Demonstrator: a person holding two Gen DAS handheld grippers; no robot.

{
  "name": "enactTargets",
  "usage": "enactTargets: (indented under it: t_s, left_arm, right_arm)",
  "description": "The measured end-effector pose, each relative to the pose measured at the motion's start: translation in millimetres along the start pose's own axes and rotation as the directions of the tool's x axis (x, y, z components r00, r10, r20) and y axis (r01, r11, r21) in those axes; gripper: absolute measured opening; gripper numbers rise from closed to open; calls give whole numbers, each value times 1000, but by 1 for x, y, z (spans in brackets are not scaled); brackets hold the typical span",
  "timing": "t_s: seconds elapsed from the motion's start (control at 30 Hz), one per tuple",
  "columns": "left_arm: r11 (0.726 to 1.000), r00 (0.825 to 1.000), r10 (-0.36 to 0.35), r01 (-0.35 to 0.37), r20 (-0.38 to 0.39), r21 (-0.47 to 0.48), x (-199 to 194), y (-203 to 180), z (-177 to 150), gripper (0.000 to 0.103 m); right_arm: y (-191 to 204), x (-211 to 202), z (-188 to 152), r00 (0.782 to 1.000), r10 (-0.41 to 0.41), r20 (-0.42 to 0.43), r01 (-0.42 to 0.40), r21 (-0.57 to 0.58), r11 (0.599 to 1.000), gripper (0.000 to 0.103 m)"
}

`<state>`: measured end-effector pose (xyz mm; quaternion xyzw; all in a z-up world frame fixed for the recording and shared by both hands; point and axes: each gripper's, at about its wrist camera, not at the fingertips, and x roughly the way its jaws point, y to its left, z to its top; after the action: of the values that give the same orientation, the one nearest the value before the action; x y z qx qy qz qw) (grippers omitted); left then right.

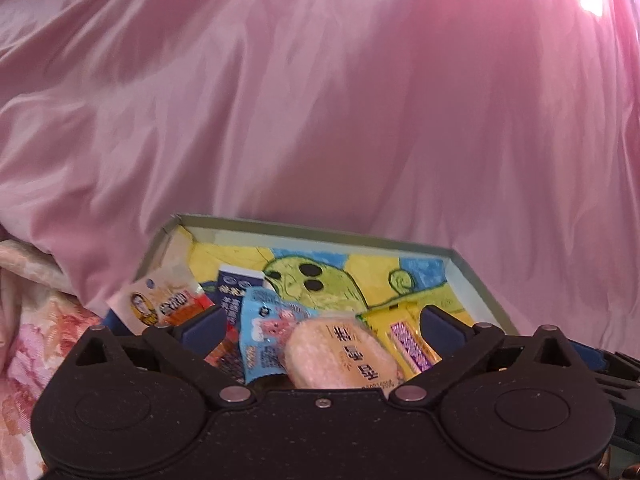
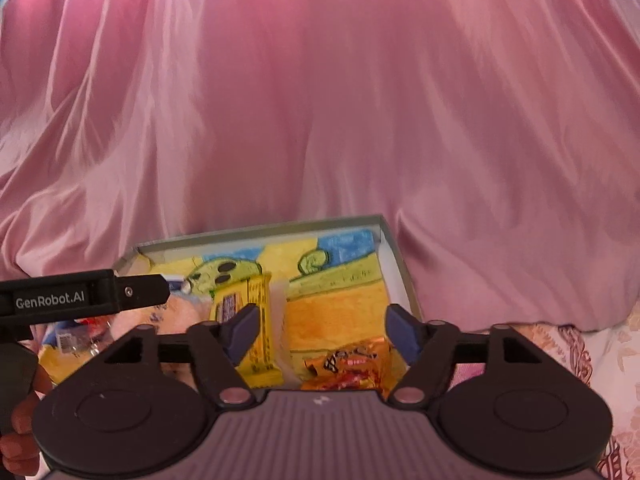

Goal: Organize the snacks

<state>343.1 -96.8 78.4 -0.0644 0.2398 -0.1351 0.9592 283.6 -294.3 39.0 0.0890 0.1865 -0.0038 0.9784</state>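
Snacks: orange packet [image 2: 352, 364] shows only in right wrist view.

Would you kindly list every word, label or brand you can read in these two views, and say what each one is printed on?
"GenRobot.AI": white lettering on the black body of the left gripper, seen in the right wrist view.
Dark characters on the pink oval packet: visible, but too blurred to quote.
Print on the light blue packet, the dark blue and white carton, the yellow bar wrapper and the orange packet: blurred, unreadable.
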Motion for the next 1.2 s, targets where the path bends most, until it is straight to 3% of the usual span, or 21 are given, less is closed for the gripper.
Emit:
enactTargets:
  t_s: [0.6, 1.2]
  left_arm:
    - [996, 988, 86, -84, 128, -19, -81, 8, -4, 102]
    - [978, 965, 194, -176, 176, -110, -157, 38, -46, 102]
  right_arm:
    - [21, -70, 20, 986, 26, 164, -17, -53, 998, 102]
    - [48, -140, -8, 959, 53, 277, -18, -128, 992, 103]
